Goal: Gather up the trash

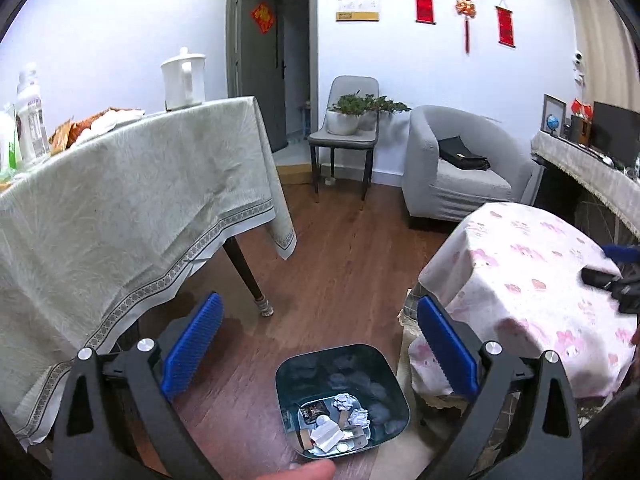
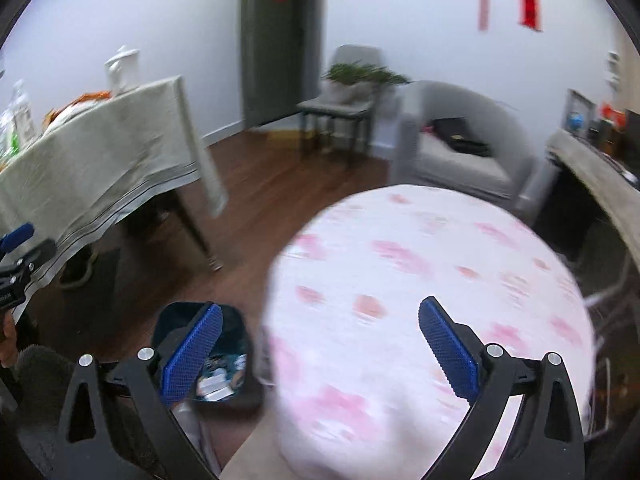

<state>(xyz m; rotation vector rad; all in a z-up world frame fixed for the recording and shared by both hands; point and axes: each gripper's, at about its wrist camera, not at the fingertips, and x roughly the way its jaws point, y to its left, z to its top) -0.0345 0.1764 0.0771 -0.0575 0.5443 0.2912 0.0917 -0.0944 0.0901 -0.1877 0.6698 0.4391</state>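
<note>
Left wrist view: the left gripper [image 1: 320, 344] hangs with its jaws spread wide and nothing between them, above a dark trash bin [image 1: 394, 388] standing on the wood floor [image 1: 340, 248] at about 6 o'clock. The bin holds crumpled paper balls [image 1: 346, 402], a flat white slip [image 1: 326, 436], a dark wrapper [image 1: 314, 412] and small round lids. At 9 o'clock a table under a grey-green cloth [image 1: 132, 208] carries a white kettle [image 1: 184, 78]; at 3 o'clock sits a round table in a pink-flowered cloth [image 1: 520, 280], with the right gripper [image 1: 612, 276] blurred at the frame's edge.

Right wrist view, blurred by motion: the right gripper [image 2: 320, 344] is likewise wide apart and empty, poised over the pink-flowered cloth [image 2: 420, 280]. The trash bin [image 2: 236, 320] lies at 7 o'clock, partly behind the gripper's near blue pad [image 2: 192, 354], scraps of white litter [image 2: 218, 384] visible inside. The left gripper [image 2: 18, 256] shows at 9 o'clock.
</note>
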